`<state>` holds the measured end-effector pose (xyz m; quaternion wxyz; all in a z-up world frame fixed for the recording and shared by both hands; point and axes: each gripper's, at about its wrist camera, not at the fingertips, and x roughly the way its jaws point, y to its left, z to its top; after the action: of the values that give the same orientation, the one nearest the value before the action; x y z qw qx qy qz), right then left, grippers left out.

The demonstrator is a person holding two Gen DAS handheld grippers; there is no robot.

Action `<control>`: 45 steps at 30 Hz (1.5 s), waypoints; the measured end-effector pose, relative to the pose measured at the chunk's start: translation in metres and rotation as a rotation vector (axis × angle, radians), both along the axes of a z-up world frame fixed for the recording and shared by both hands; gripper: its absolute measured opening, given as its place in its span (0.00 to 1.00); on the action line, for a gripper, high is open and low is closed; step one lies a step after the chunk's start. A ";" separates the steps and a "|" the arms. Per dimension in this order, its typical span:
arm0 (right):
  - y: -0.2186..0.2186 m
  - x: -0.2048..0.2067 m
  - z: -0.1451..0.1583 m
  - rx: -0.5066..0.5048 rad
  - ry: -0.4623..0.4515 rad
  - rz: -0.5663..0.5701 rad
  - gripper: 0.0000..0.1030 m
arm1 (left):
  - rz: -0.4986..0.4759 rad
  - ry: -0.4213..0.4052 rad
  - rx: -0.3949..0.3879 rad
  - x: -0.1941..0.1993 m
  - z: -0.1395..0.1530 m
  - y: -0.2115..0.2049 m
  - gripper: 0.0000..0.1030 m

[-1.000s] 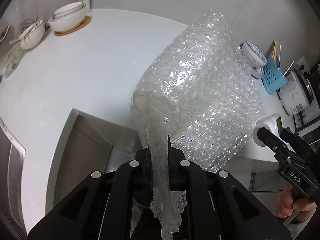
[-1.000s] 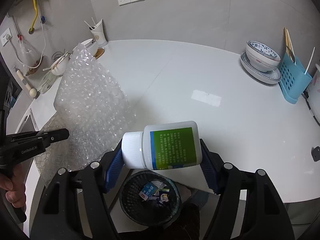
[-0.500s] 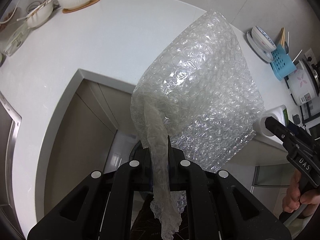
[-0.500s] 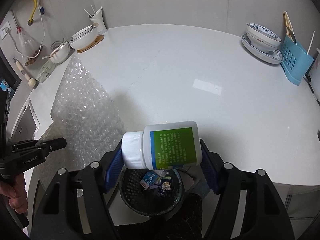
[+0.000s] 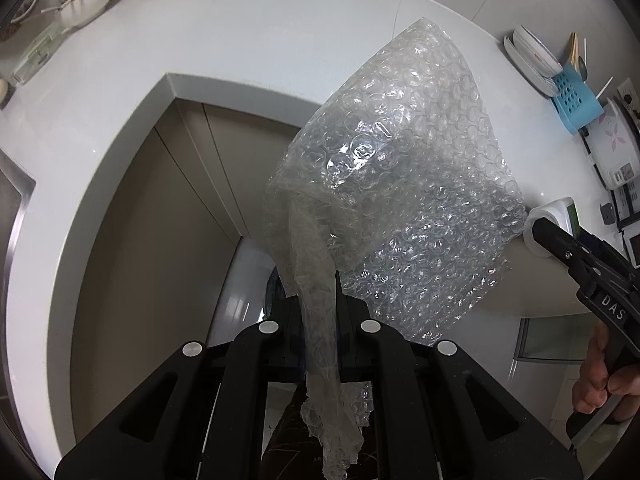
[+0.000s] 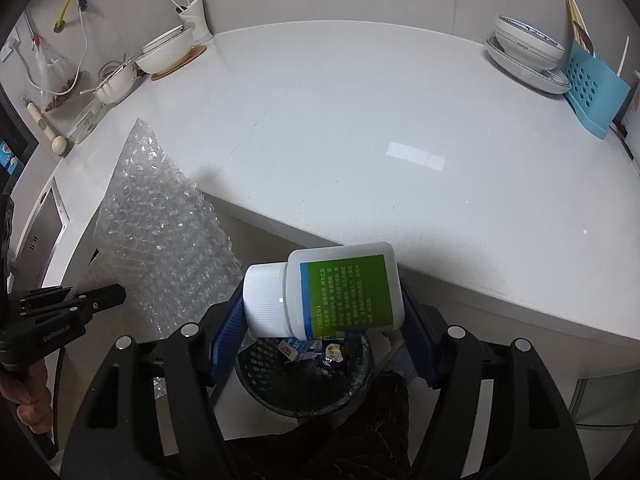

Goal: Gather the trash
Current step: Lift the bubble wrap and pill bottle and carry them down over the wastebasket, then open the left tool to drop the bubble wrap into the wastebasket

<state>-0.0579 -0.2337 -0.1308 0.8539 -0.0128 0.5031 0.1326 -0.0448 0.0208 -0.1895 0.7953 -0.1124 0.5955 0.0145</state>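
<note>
My left gripper (image 5: 318, 296) is shut on a sheet of clear bubble wrap (image 5: 400, 184), which stands up from the fingers in the air beyond the counter edge; it also shows in the right wrist view (image 6: 160, 236). My right gripper (image 6: 324, 292) is shut on a white bottle with a green label (image 6: 332, 290), held sideways right above a black mesh trash bin (image 6: 280, 392) on the floor with several scraps inside. The left gripper (image 6: 80, 300) shows at the left in the right wrist view; the right gripper (image 5: 560, 244) and bottle cap show at the right in the left wrist view.
A white L-shaped counter (image 6: 360, 140) lies ahead. Bowls (image 6: 168, 50) and a cup of sticks (image 6: 194, 14) stand at the back left, a bowl on a plate (image 6: 528, 46) and a blue rack (image 6: 596, 88) at the back right. Brown cabinet doors (image 5: 160, 240) are below.
Both grippers have drawn back from the counter and lowered. The bubble wrap has left the countertop, and the bottle has come down closer over the bin.
</note>
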 end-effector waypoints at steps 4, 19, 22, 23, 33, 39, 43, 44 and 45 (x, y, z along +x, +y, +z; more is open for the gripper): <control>0.000 -0.004 -0.013 0.003 0.014 -0.001 0.64 | 0.006 0.012 -0.002 -0.011 -0.011 -0.001 0.07; 0.002 -0.011 -0.082 -0.015 0.123 0.004 0.64 | 0.001 0.106 0.013 -0.025 -0.085 -0.012 0.07; 0.004 -0.012 -0.092 -0.019 0.132 0.005 0.64 | -0.003 0.112 0.025 -0.024 -0.096 -0.015 0.07; 0.005 -0.012 -0.095 -0.019 0.135 0.005 0.64 | -0.002 0.120 0.030 -0.023 -0.101 -0.016 0.07; 0.010 -0.006 -0.116 -0.029 0.164 -0.004 0.64 | -0.033 0.171 0.029 -0.017 -0.132 -0.042 0.07; 0.010 -0.002 -0.129 -0.033 0.172 -0.018 0.64 | -0.070 0.178 0.040 -0.014 -0.138 -0.048 0.08; 0.007 0.001 -0.136 -0.032 0.187 -0.032 0.64 | -0.091 0.174 0.038 -0.015 -0.136 -0.052 0.08; 0.007 0.001 -0.137 -0.033 0.191 -0.035 0.64 | -0.097 0.170 0.037 -0.015 -0.136 -0.052 0.08; 0.006 0.001 -0.138 -0.031 0.194 -0.037 0.64 | -0.104 0.164 0.036 -0.016 -0.135 -0.052 0.08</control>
<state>-0.0570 -0.2276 -0.2684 0.8032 -0.0039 0.5855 0.1094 -0.0605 -0.0308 -0.3240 0.7456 -0.0655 0.6632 -0.0072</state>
